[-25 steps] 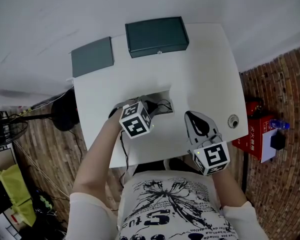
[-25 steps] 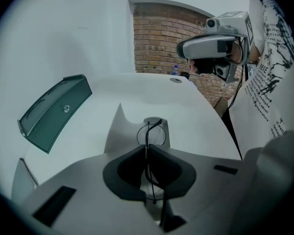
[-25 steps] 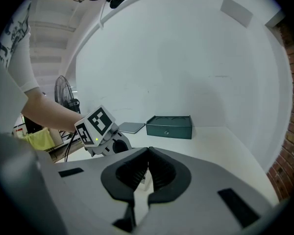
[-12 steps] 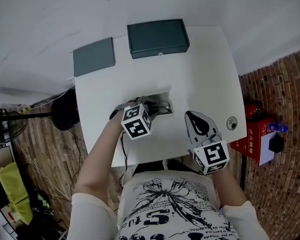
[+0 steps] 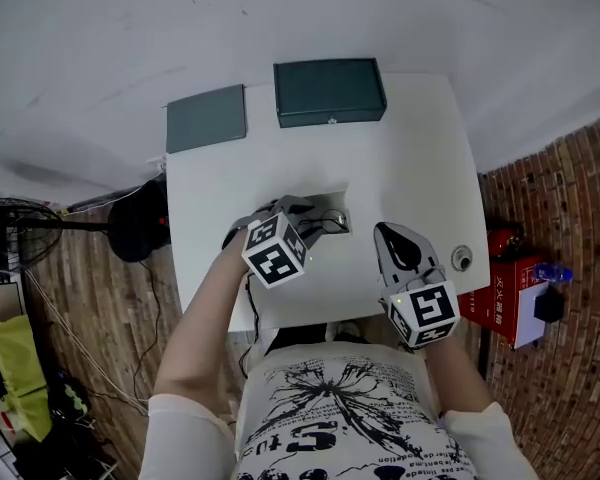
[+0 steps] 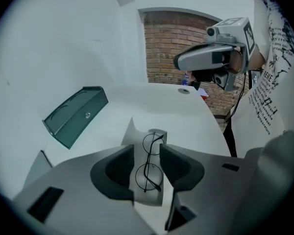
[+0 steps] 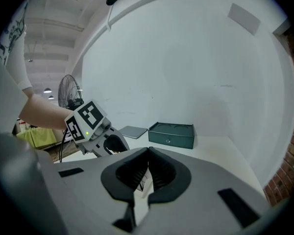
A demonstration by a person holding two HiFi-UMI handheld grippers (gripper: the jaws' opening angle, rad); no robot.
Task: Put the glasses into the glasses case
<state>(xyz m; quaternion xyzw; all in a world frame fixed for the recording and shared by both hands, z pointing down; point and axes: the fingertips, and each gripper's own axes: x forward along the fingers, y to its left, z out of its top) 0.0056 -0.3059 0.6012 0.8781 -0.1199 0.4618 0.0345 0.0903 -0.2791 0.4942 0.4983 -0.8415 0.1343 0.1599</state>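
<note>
The thin black round glasses (image 5: 330, 218) lie folded in a shallow white case (image 5: 320, 199) in the middle of the white table (image 5: 420, 148). My left gripper (image 5: 302, 210) hovers just above them, pointing steeply down. In the left gripper view the glasses (image 6: 149, 165) rest on the case's floor (image 6: 129, 132) between the opening jaws of the left gripper (image 6: 147, 148), and the pads stand clear of the frame. My right gripper (image 5: 386, 232) rests near the table's front right, jaws together and holding nothing; the right gripper view shows the right gripper (image 7: 148, 153) with its pads meeting.
A dark green box (image 5: 330, 91) stands at the table's far edge, with a flat grey-green lid (image 5: 207, 118) to its left. A small round metal fitting (image 5: 462, 258) sits at the right edge. A red box (image 5: 503, 286) and a fan (image 5: 140, 223) stand on the floor.
My left gripper has lifted a little and its jaws have spread apart, leaving the glasses lying in the white case. The right gripper has stayed put.
</note>
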